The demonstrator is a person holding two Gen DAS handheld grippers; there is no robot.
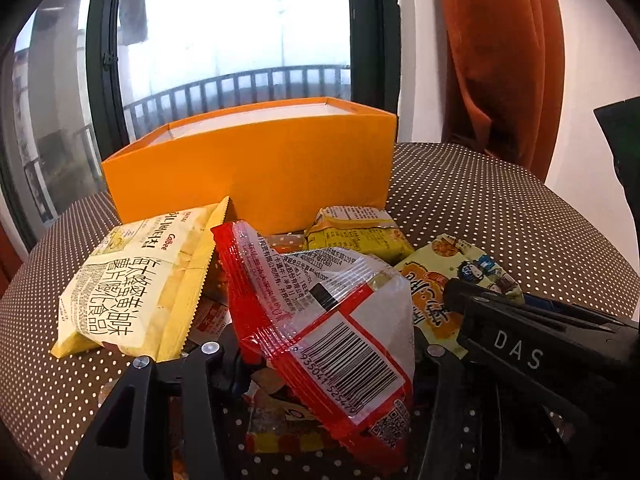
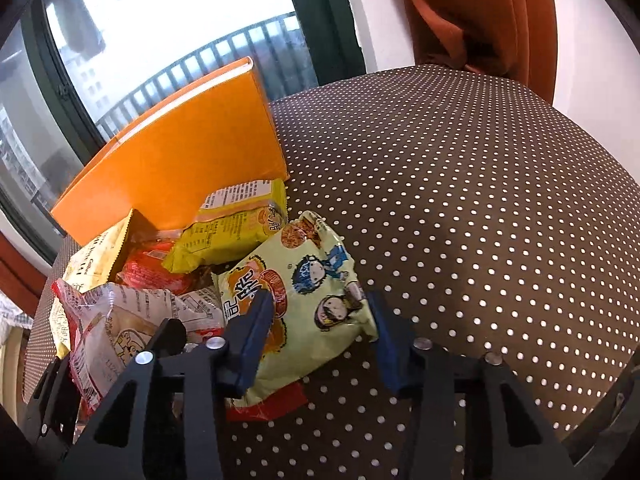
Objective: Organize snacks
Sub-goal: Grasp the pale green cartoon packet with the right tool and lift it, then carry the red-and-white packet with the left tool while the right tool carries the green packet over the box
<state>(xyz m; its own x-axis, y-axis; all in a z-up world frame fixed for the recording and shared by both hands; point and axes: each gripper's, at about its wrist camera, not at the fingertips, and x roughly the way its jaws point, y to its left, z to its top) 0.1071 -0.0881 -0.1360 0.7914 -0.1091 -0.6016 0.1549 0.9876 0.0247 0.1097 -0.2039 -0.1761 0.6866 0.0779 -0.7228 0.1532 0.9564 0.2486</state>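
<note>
Pick-up step. Left gripper (image 1: pixel 320 364) grips the crinkly red-and-clear plastic snack bag (image 1: pixel 340 320); right gripper (image 2: pixel 316 336) clamps the pale-green cartoon-print foil pouch (image 2: pixel 304 292), both on the dotted brown tablecloth (image 2: pixel 460 200). Next, prob.: lift w/o crushing, carry to the rigid orange cardboard box (image 1: pixel 256 164) behind the pile.

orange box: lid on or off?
Off. The orange box stands open-topped: the left wrist view shows its rim and pale inner walls. Whether anything lies inside, cannot tell.
</note>
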